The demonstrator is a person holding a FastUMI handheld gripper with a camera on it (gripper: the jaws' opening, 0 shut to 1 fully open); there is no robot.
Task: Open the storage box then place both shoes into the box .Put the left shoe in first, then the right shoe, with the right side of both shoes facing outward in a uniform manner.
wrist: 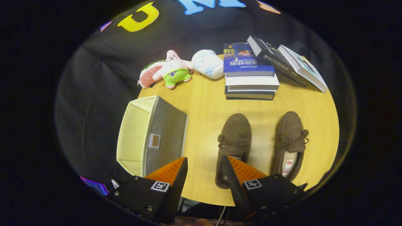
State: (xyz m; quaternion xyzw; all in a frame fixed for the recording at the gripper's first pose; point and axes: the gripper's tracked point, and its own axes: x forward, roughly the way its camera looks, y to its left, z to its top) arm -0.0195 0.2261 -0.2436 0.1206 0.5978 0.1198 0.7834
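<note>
Two brown fuzzy slippers with small bows lie side by side on the wooden table [204, 106], toes pointing away from me. The nearer-left shoe [235, 133] has its heel partly hidden behind one of my fingers [238, 171]. The other shoe [290, 135] lies to its right, its pale insole showing. A grey fabric storage box [166, 135] sits at the table's left edge, its cream inside [133, 135] open to view and holding nothing. My gripper [204, 158] hovers above the near table edge, open, with bare tabletop between the fingers, the box to the left and the shoes to the right.
At the far side of the table stands a stack of books [251, 80], with two more books [289, 62] leaning to its right. Plush toys [174, 70] and a white fluffy one [208, 64] line the far edge. The box overhangs the table's left rim.
</note>
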